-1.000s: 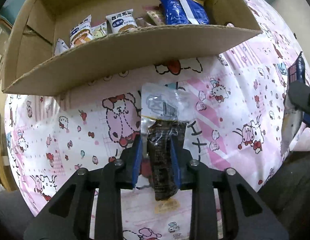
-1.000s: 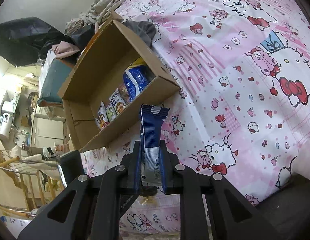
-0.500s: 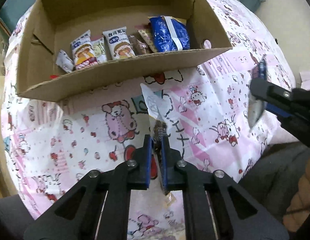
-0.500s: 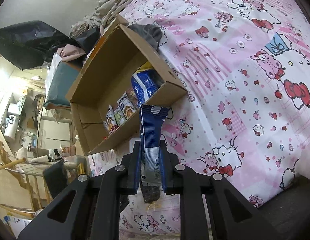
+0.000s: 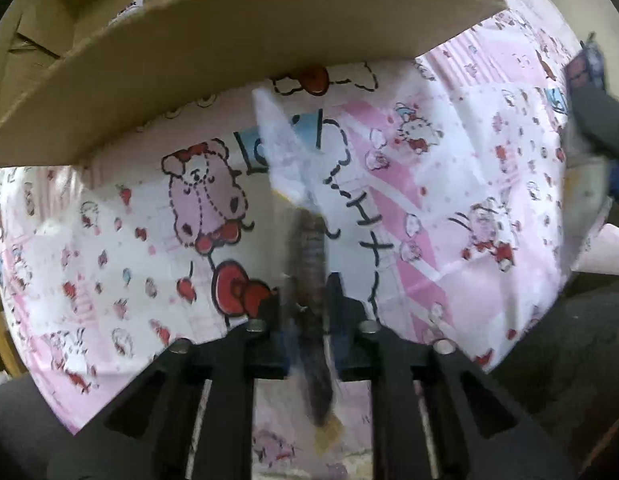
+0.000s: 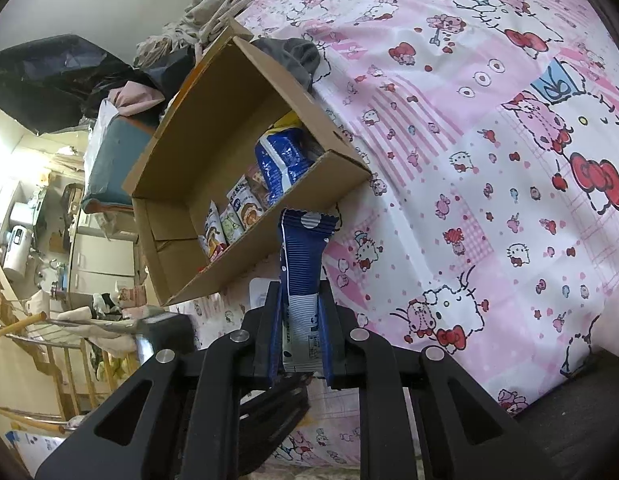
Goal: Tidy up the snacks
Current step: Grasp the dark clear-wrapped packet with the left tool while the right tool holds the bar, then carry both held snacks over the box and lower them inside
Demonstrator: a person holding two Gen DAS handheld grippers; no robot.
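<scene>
My left gripper [image 5: 309, 296] points down at the bed, shut on a brown snack in a clear wrapper [image 5: 311, 240], seen edge-on and blurred. The wrapper's clear top [image 5: 285, 152] reaches toward the near wall of the cardboard box [image 5: 229, 40] just ahead. My right gripper [image 6: 301, 300] is shut on a tall blue snack packet [image 6: 303, 256], held upright in front of the box [image 6: 249, 256]. Inside the box stand a blue bag [image 6: 283, 164] and several small packets [image 6: 233, 220].
A pink cartoon-print bedsheet [image 6: 469, 160] lies under everything. A grey cloth [image 6: 293, 52] sits behind the box. Left of the bed are a teal cushion [image 6: 113, 160], a wooden drying rack [image 6: 49, 328] and room clutter. The bed's dark edge [image 6: 569, 420] runs at lower right.
My left jaws narrowed on the brown snack, which turned edge-on. That gripper rose, then dropped close to the sheet before the box's near wall. The right gripper held still.
</scene>
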